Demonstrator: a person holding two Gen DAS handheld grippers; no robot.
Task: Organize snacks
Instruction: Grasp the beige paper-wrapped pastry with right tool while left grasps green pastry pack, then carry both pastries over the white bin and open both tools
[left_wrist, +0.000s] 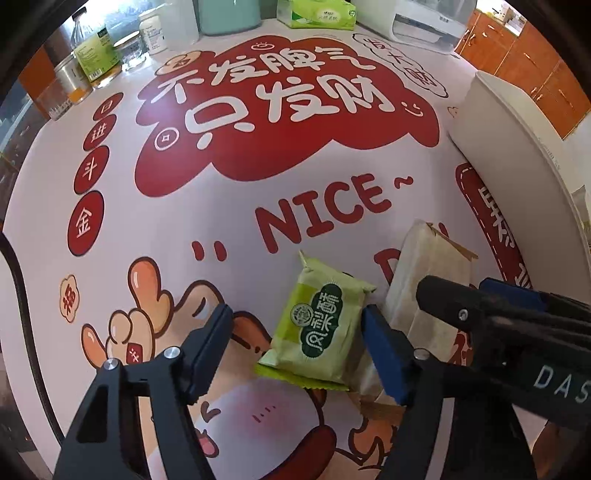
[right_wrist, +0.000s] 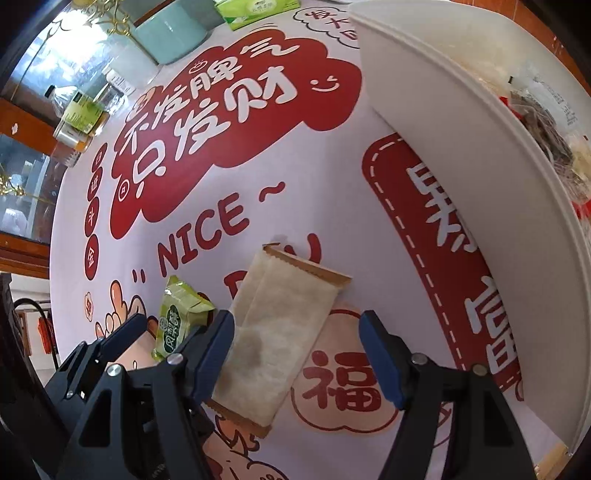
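Note:
A green snack packet lies on the printed table mat between the open fingers of my left gripper; it also shows in the right wrist view. A long pale beige snack packet lies beside it, also seen in the left wrist view. My right gripper is open over the beige packet's near half, left finger at its edge. The right gripper appears in the left wrist view. A white bin at the right holds several wrapped snacks.
The white bin's wall stands along the right side of the mat. At the far edge stand a teal container, a green tissue box, bottles and jars and a white appliance.

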